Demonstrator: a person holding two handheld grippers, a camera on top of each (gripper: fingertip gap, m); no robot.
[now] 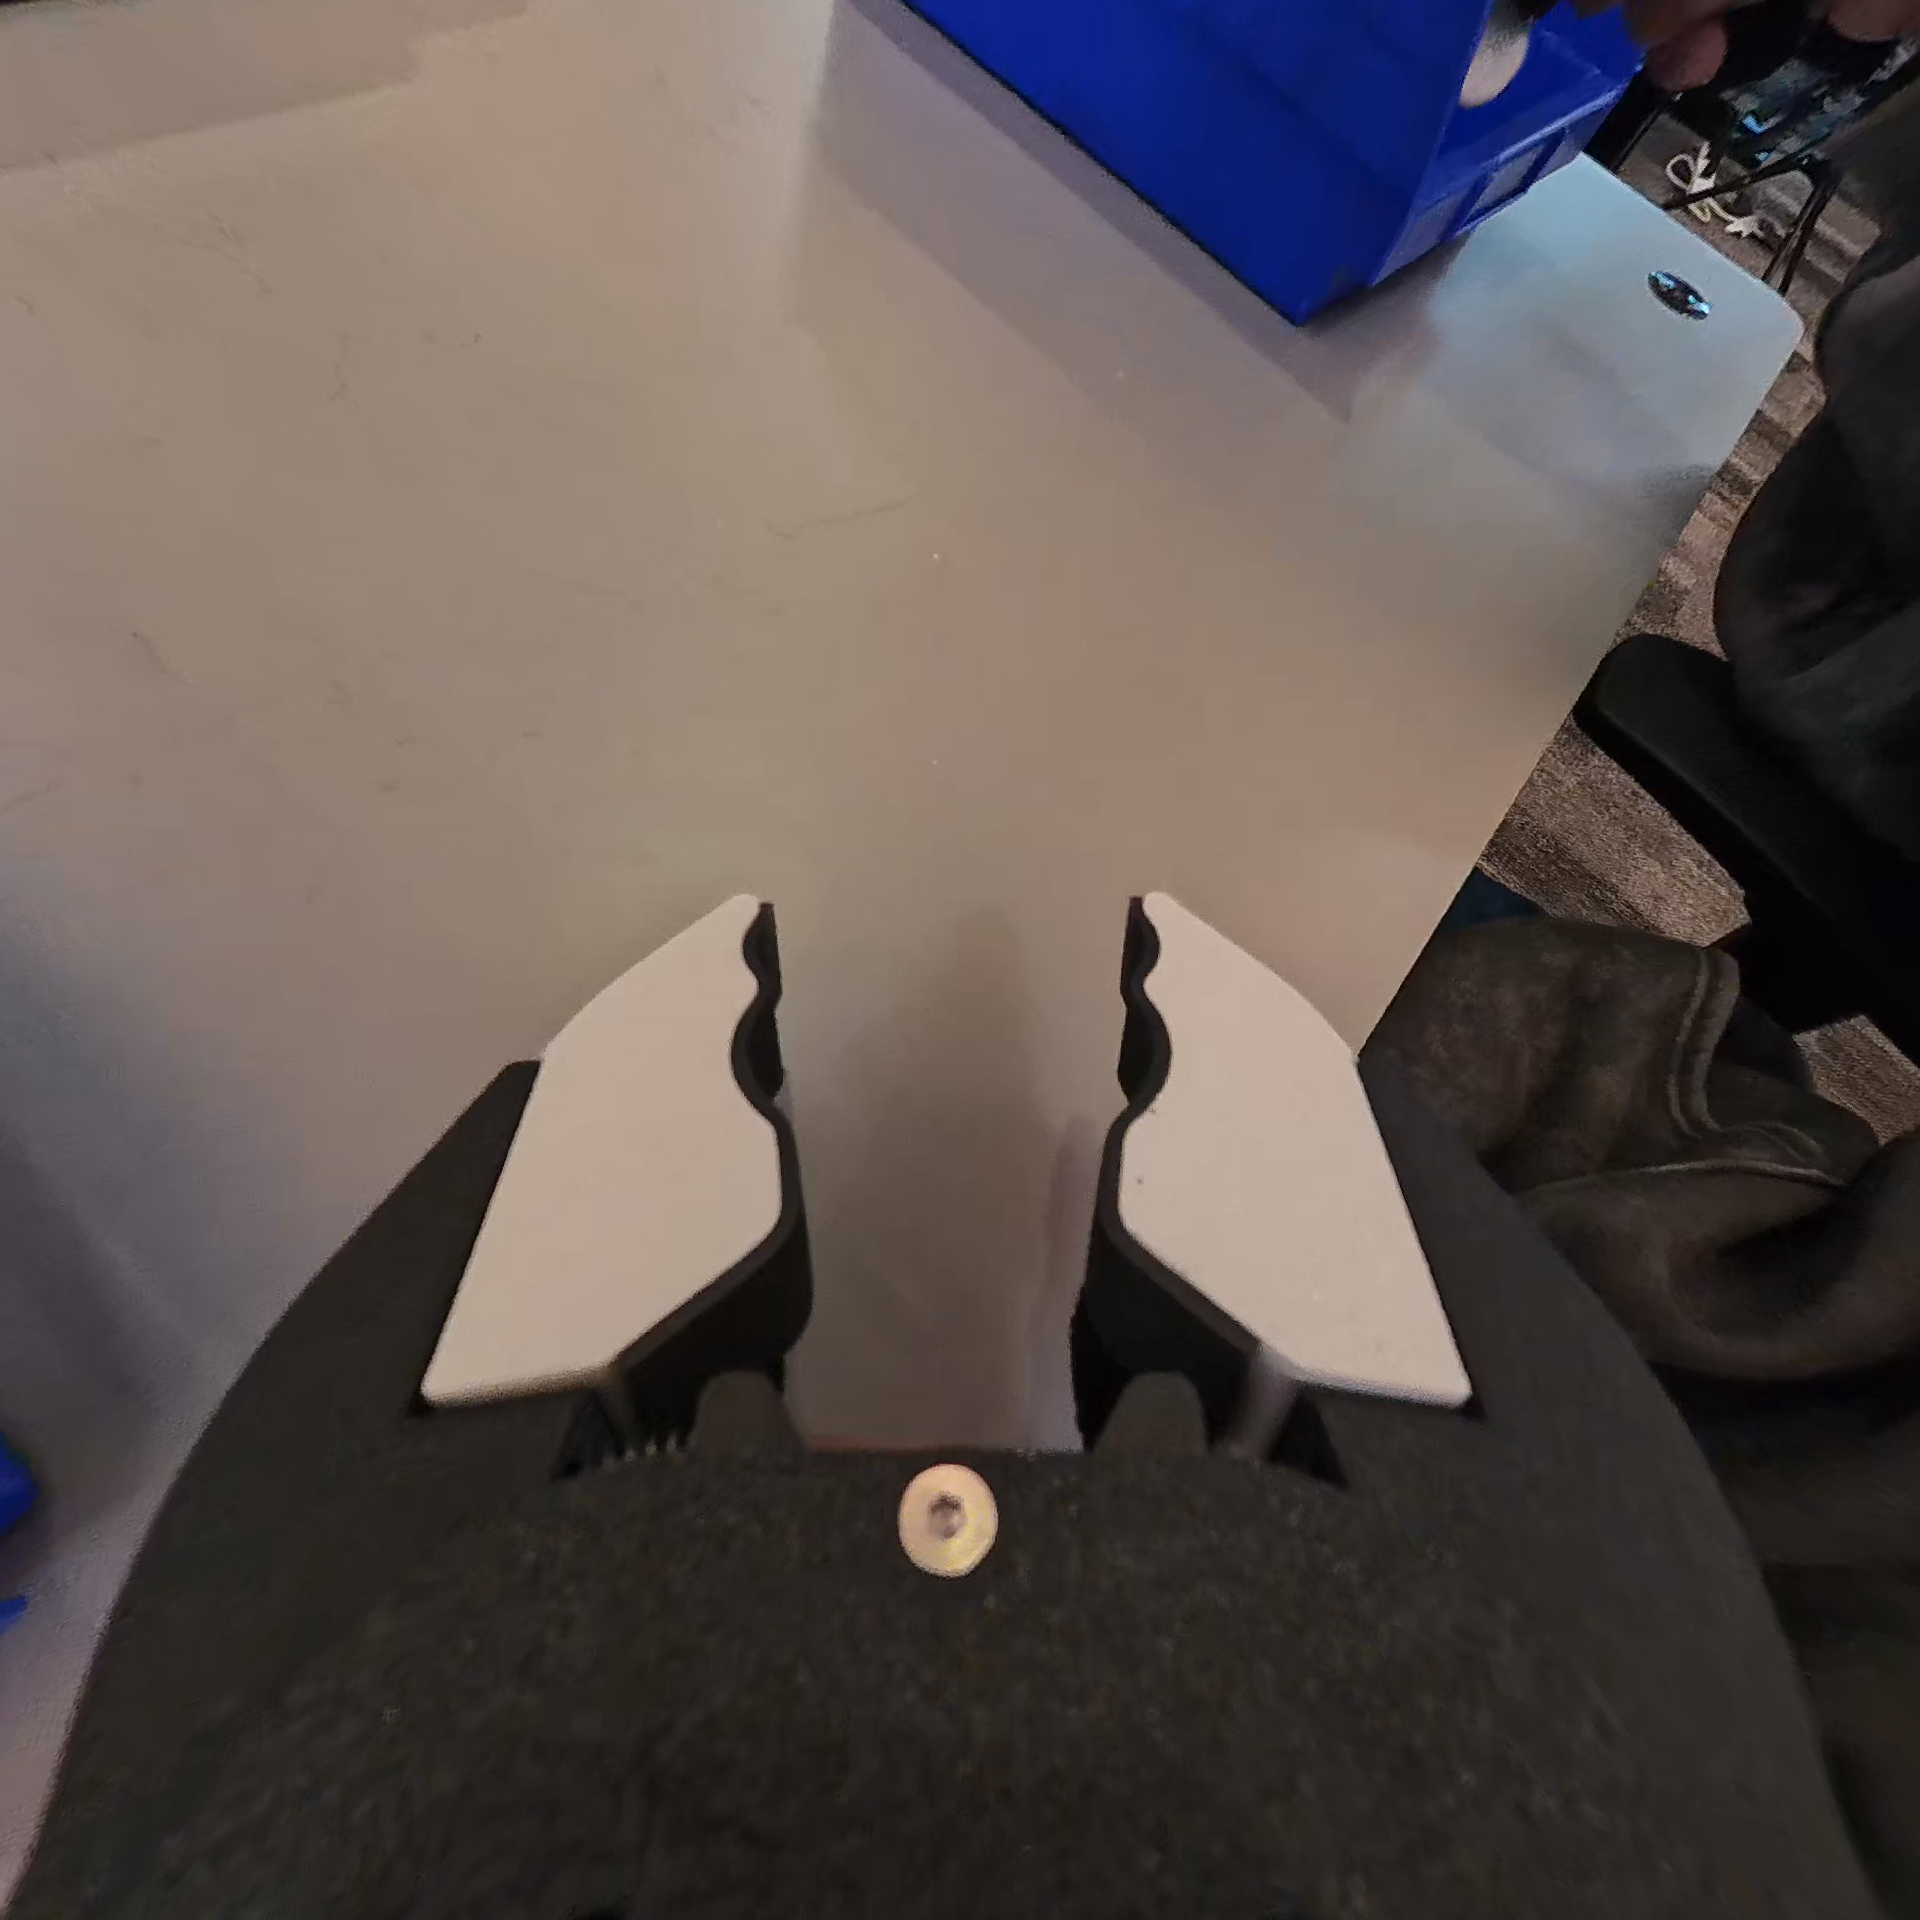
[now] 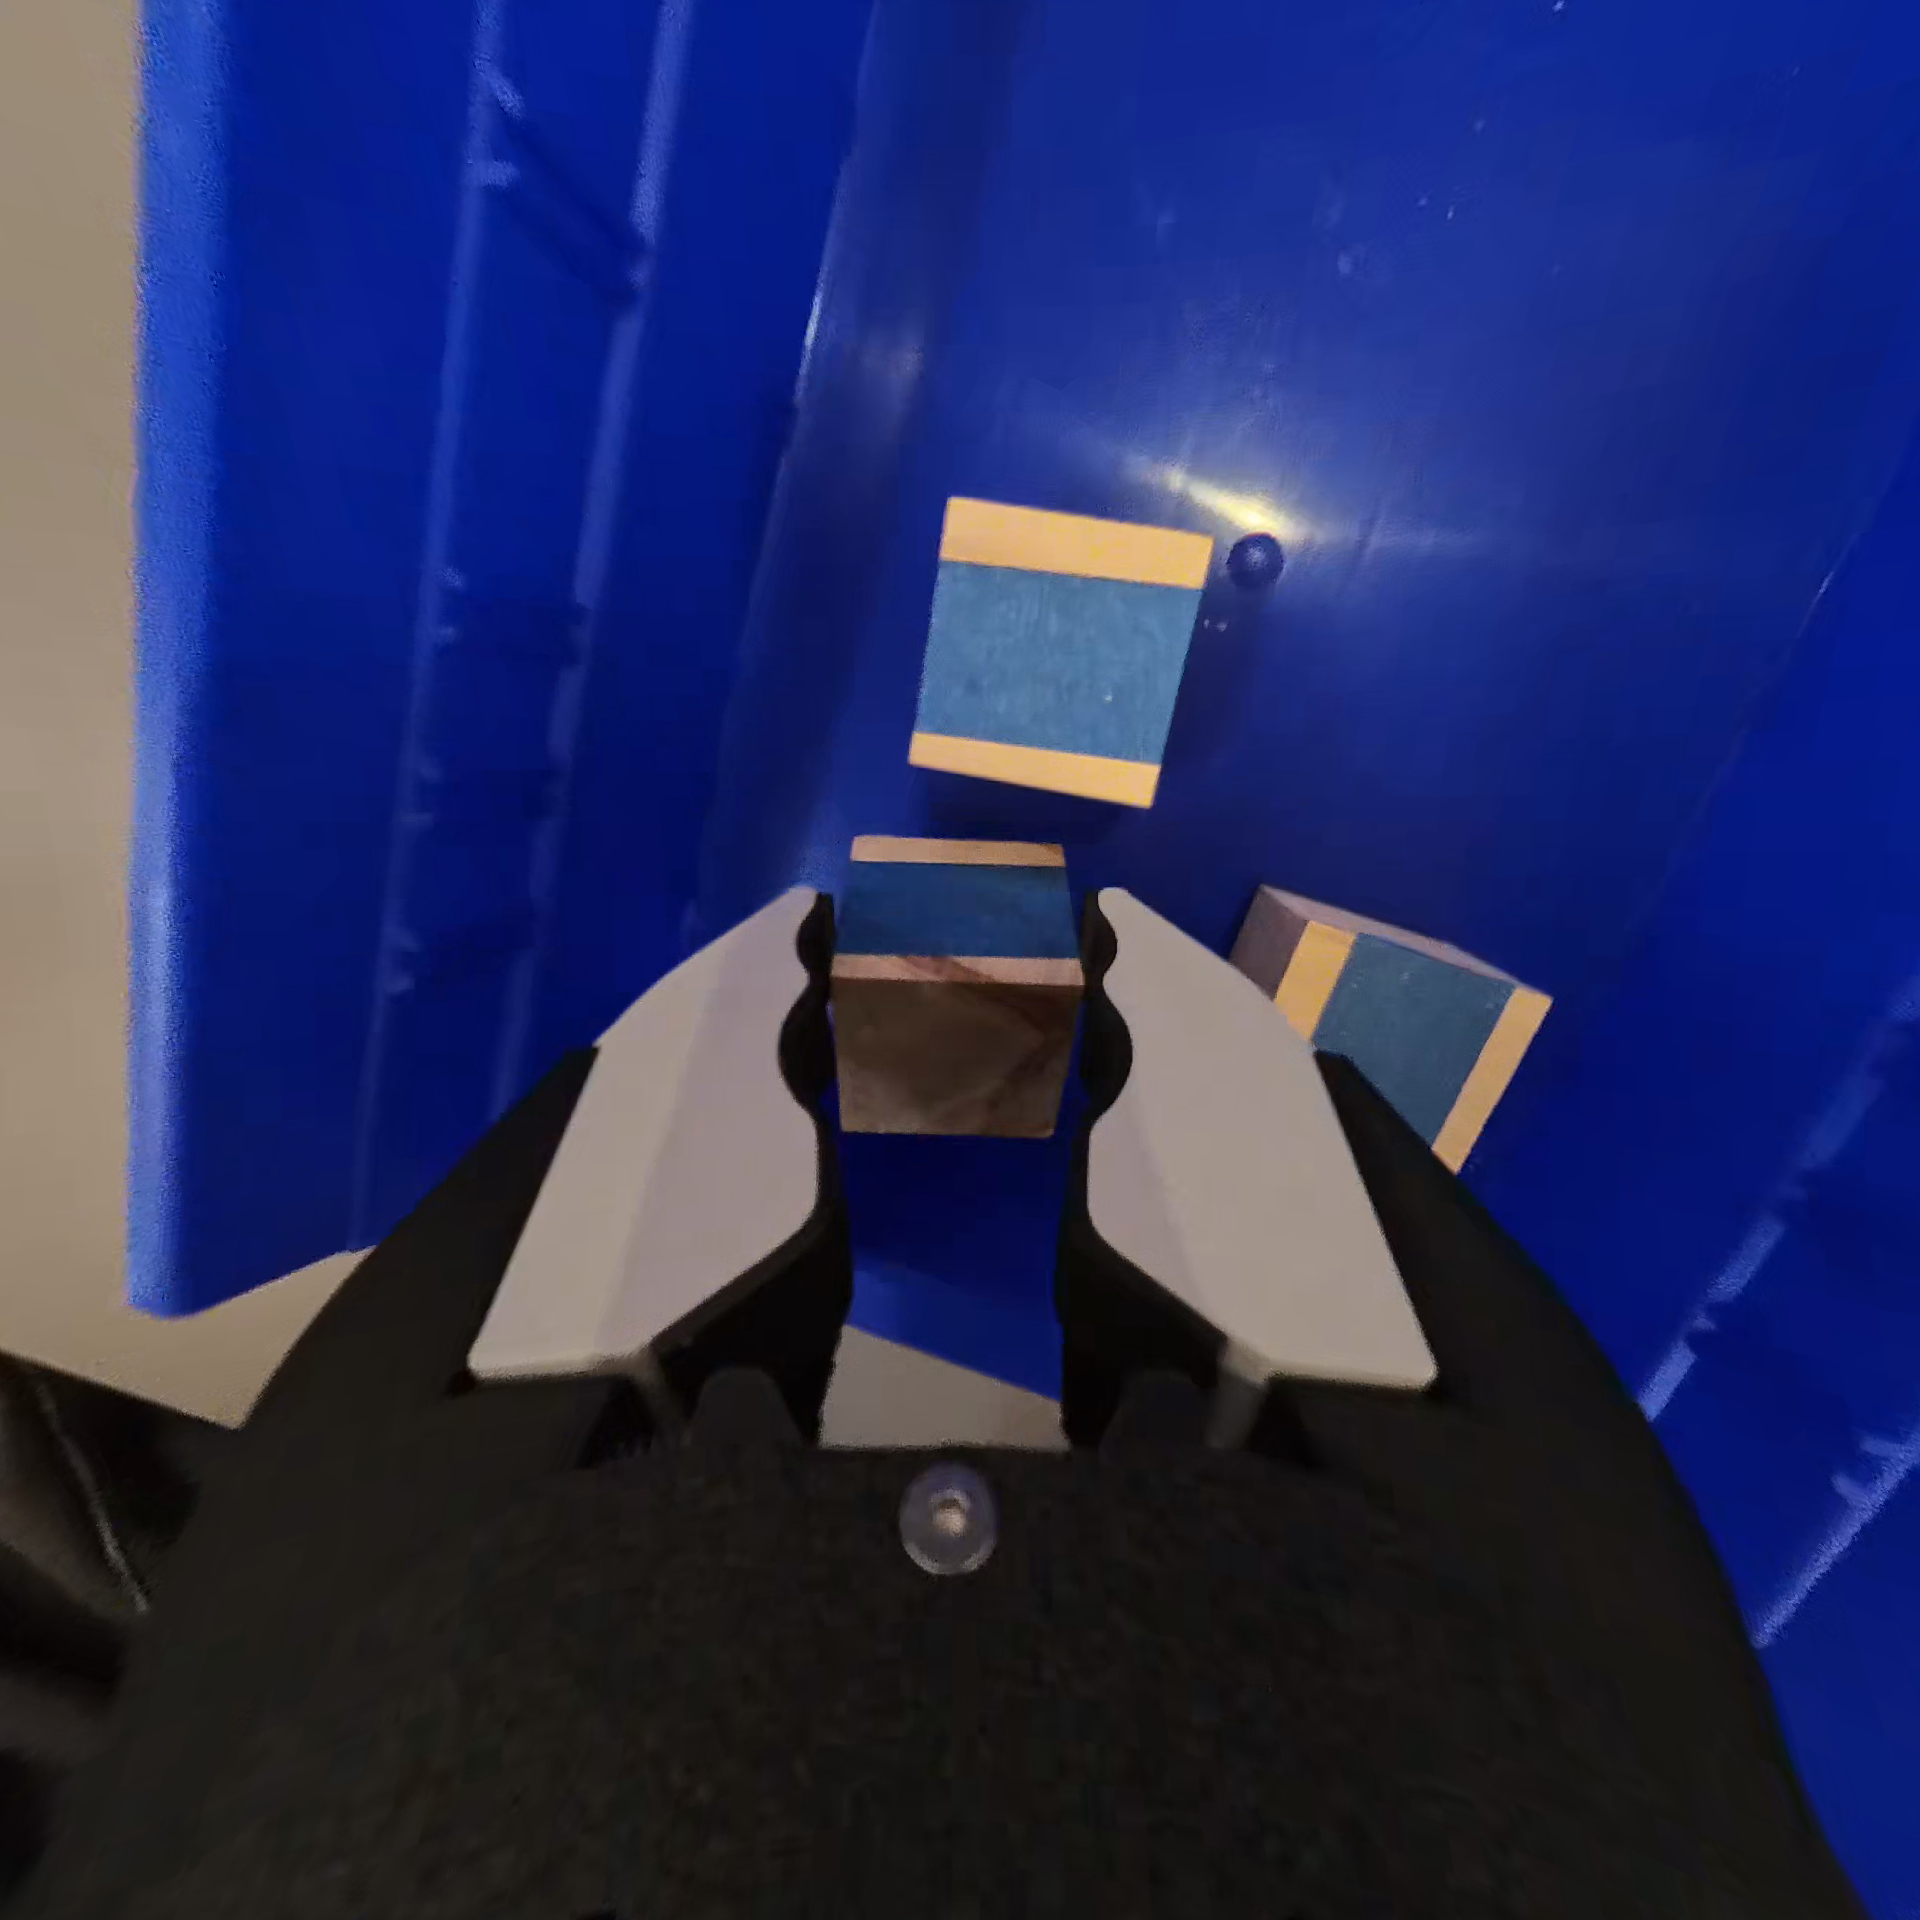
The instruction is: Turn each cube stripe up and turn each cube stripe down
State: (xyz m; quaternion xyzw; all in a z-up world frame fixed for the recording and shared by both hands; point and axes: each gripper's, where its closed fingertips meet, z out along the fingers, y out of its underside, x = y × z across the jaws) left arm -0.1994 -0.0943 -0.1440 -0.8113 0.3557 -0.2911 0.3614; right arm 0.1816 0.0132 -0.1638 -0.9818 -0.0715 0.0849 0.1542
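Note:
In the right wrist view, my right gripper [image 2: 954, 914] is shut on a wooden cube [image 2: 951, 1039] inside a blue bin [image 2: 1455, 312]. The cube's blue stripe faces up and its plain wood side faces me. A second cube [image 2: 1060, 649] lies beyond it on the bin floor, stripe up. A third cube [image 2: 1403, 1023] lies to the right, stripe up, partly hidden behind my right finger. In the left wrist view, my left gripper [image 1: 951, 914] is open and empty above the bare table [image 1: 520, 520]. No cube shows there.
The blue bin also shows at the table's far right in the left wrist view [image 1: 1247, 135]. The table's right edge [image 1: 1621, 644] runs close by, with a person's dark clothing [image 1: 1662, 1143] and a black chair [image 1: 1683, 748] beyond it. The bin wall [image 2: 416, 623] stands left of my right gripper.

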